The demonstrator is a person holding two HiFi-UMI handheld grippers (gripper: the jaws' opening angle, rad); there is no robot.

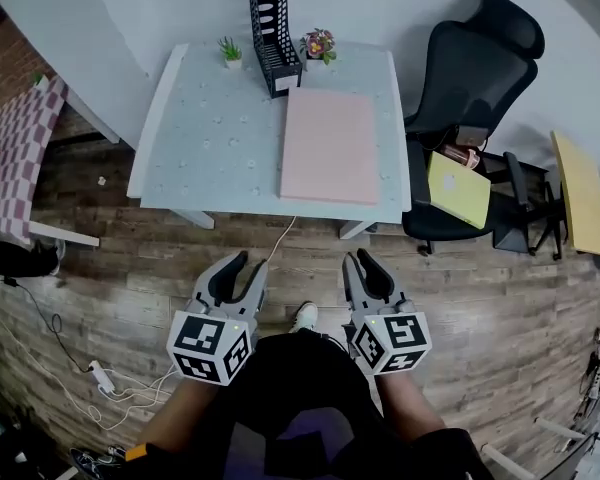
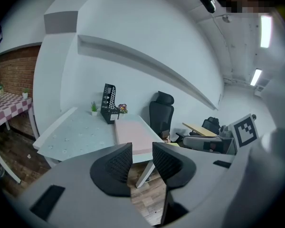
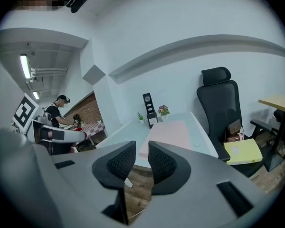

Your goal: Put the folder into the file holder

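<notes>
A pink folder [image 1: 330, 146] lies flat on the right half of the pale table [image 1: 210, 138]. A black mesh file holder [image 1: 273, 30] stands upright at the table's far edge, just beyond the folder. Both grippers hover over the wooden floor, well short of the table. My left gripper [image 1: 252, 264] is open with nothing between its jaws. My right gripper [image 1: 360, 258] is open by a narrower gap, also with nothing in it. In the left gripper view the folder [image 2: 132, 134] and holder [image 2: 108, 102] lie ahead past the jaws [image 2: 142, 148]. The right gripper view shows the same folder [image 3: 173, 132], holder [image 3: 148, 107] and jaws [image 3: 142, 148].
A small green plant [image 1: 231, 51] and a flower pot [image 1: 318, 44] flank the holder. A black office chair [image 1: 475, 68] with a yellow-green item [image 1: 460, 188] on its seat stands right of the table. A checked-cloth table [image 1: 20, 158] is left, cables [image 1: 100, 373] lie on the floor.
</notes>
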